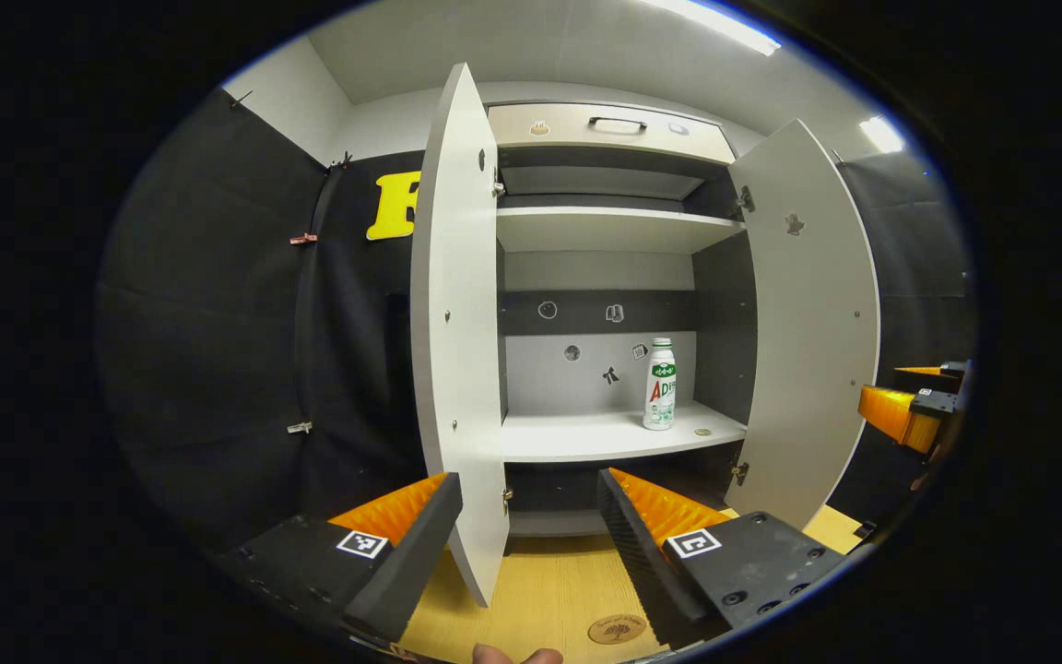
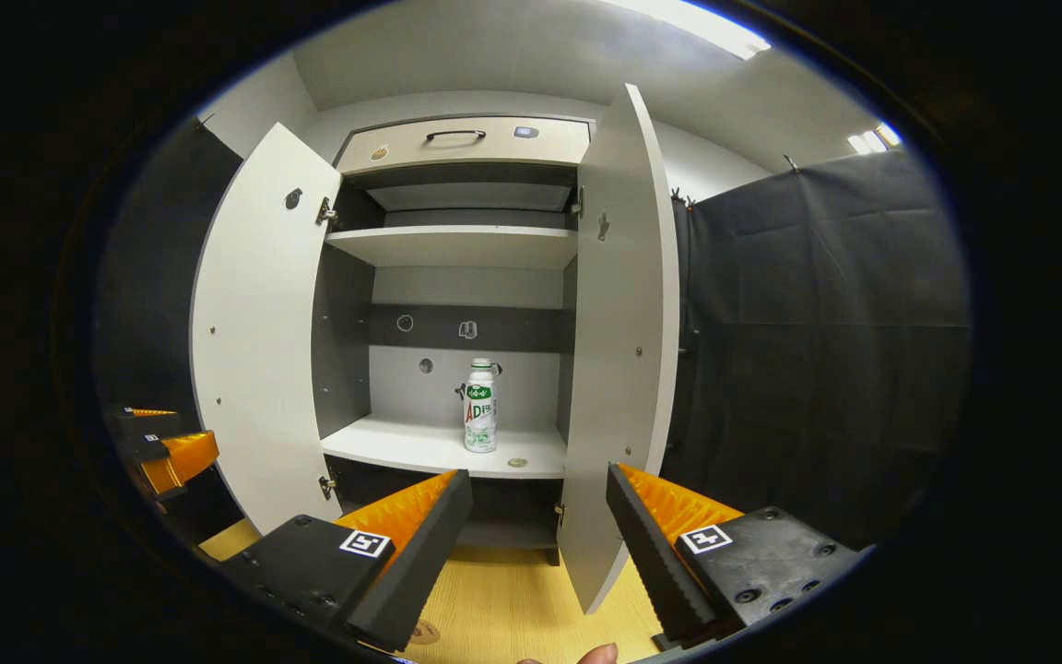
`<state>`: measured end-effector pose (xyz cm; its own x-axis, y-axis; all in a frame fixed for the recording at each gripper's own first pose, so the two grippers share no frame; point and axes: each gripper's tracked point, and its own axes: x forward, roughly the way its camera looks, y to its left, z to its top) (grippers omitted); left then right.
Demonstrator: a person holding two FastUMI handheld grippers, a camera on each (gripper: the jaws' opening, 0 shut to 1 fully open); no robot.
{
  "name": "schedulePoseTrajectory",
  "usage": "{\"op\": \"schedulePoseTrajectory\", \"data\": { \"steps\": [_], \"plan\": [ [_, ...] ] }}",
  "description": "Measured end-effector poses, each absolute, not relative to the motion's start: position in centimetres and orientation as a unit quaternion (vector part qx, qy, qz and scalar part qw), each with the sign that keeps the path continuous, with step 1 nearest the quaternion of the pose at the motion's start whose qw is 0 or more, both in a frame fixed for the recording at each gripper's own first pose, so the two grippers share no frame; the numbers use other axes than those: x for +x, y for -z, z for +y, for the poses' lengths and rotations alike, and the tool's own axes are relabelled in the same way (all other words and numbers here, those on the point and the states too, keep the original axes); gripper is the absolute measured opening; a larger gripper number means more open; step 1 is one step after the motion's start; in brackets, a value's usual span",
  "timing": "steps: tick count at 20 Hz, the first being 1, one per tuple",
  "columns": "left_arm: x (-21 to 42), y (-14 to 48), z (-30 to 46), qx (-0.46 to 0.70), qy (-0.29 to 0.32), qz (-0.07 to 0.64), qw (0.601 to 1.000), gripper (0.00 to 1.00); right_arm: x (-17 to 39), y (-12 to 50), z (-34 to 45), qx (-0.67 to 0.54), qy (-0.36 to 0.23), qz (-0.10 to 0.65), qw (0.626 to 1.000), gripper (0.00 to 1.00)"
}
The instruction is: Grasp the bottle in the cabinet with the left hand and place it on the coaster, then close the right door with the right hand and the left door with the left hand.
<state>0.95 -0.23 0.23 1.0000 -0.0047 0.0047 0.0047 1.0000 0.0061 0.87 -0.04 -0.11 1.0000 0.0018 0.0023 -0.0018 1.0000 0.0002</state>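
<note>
In the left gripper view, the left hand-held gripper (image 1: 528, 516) sits at the bottom centre with its fingers spread wide and nothing between them; the left door (image 1: 457, 323) stands open edge-on just above its left finger. Right of that door the cabinet (image 1: 605, 129) interior is open, and the bottle (image 1: 660, 384) stands upright toward the right end of the lower shelf (image 1: 577, 435), well beyond the fingertips and above the right finger. Bare shelf lies to the bottle's left, and a small round thing lies just to its right. The bottle's white label carries green and red print, too small to read. The right door (image 1: 812, 323) swings open further right, and the right hand-held gripper (image 1: 909, 397) shows at the far right edge. On the wooden bench (image 1: 531, 590), at bottom centre, lies the round coaster (image 1: 616, 629). In the right gripper view, the right hand-held gripper (image 2: 538, 521) is likewise spread and empty, the bottle (image 2: 480, 406) above and between its fingers.
</note>
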Motion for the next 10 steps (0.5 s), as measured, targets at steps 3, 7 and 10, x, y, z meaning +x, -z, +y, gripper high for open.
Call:
{"op": "schedulePoseTrajectory", "data": {
  "steps": [3, 7, 10],
  "plan": [
    [1.2, -0.2, 0.0, 0.003, 0.001, -0.002, 1.000, 0.94, 1.1, 0.1, 0.8, 0.001, -0.015, -0.001, 1.000, 0.98],
    [1.8, -0.2, -0.1, 0.002, 0.001, -0.001, 1.000, 0.94, 1.5, 0.0, 1.3, 0.005, -0.022, -0.001, 1.000, 0.98],
    [2.6, -0.4, -0.9, 0.003, 0.006, -0.003, 1.000, 0.94, 1.9, -0.3, 1.1, 0.007, -0.022, -0.005, 1.000, 0.98]
  ]
}}
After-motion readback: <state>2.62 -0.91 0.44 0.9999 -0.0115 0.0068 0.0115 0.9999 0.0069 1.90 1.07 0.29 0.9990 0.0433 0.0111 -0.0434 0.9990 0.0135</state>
